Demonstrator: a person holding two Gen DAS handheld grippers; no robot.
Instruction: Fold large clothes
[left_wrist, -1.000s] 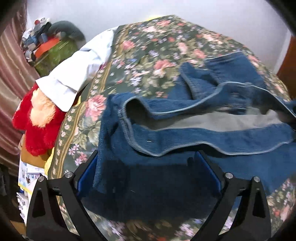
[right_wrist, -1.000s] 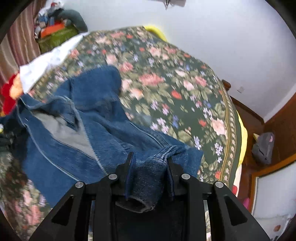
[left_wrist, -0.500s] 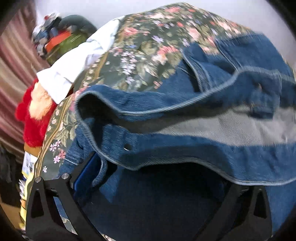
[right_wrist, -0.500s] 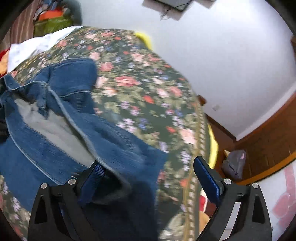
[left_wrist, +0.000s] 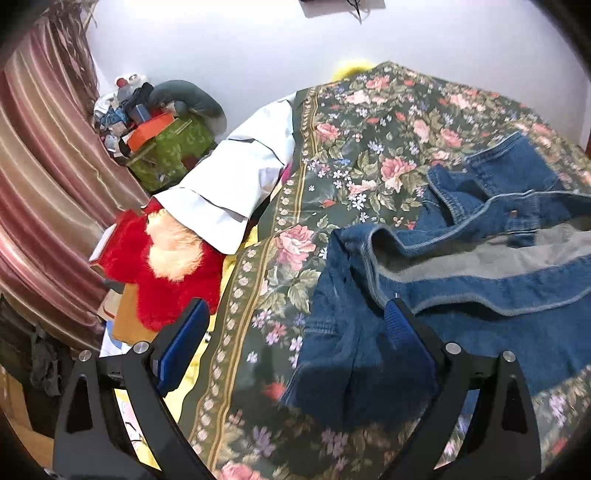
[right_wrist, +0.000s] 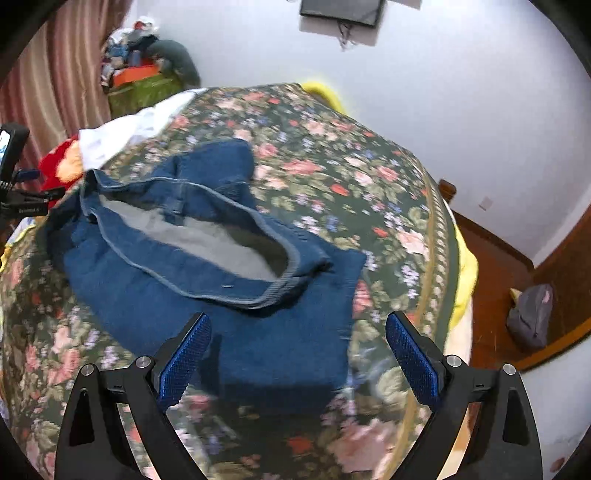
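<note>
A blue denim garment (left_wrist: 461, 295) with a grey inner lining lies crumpled on the floral bedspread (left_wrist: 369, 155). It also shows in the right wrist view (right_wrist: 207, 258), with its grey lining (right_wrist: 207, 240) facing up. My left gripper (left_wrist: 295, 332) is open and empty, above the garment's left edge. My right gripper (right_wrist: 297, 343) is open and empty, above the garment's near right corner. The other gripper's body (right_wrist: 14, 184) shows at the left edge of the right wrist view.
A white cloth (left_wrist: 236, 184) and a red plush toy (left_wrist: 162, 266) lie off the bed's left side. A green box with clutter (left_wrist: 166, 147) stands by the curtain (left_wrist: 44, 177). A grey bag (right_wrist: 532, 317) sits on the wooden floor right of the bed.
Both grippers opened and let go of the denim garment, then pulled back and up. The garment dropped onto the bedspread.
</note>
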